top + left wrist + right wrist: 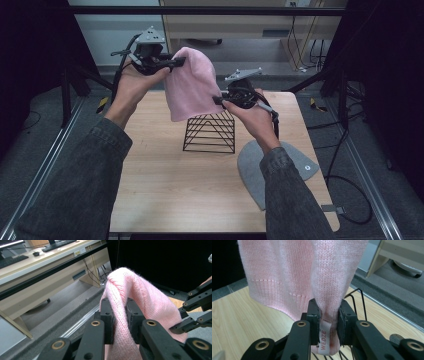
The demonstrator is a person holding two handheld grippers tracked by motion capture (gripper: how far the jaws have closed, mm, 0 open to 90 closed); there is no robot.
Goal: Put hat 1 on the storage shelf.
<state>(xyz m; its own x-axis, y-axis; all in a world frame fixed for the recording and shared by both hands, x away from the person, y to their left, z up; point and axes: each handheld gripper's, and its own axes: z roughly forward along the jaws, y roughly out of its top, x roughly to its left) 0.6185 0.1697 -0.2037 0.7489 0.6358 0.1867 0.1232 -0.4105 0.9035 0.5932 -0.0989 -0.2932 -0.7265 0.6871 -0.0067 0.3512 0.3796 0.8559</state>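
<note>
A pink knitted beanie hangs in the air above a black wire rack on the wooden table. My left gripper is shut on the beanie's crown at the upper left. My right gripper is shut on the beanie's lower hem, right by a white label reading WEDZE. The pink knit is pinched between both pairs of black jaws. The other gripper's black links show at the right of the left gripper view.
A grey felt pad with a round tag lies on the table's right part, partly under my right sleeve. Black frame bars and cables surround the table. A desk with keyboards stands beyond.
</note>
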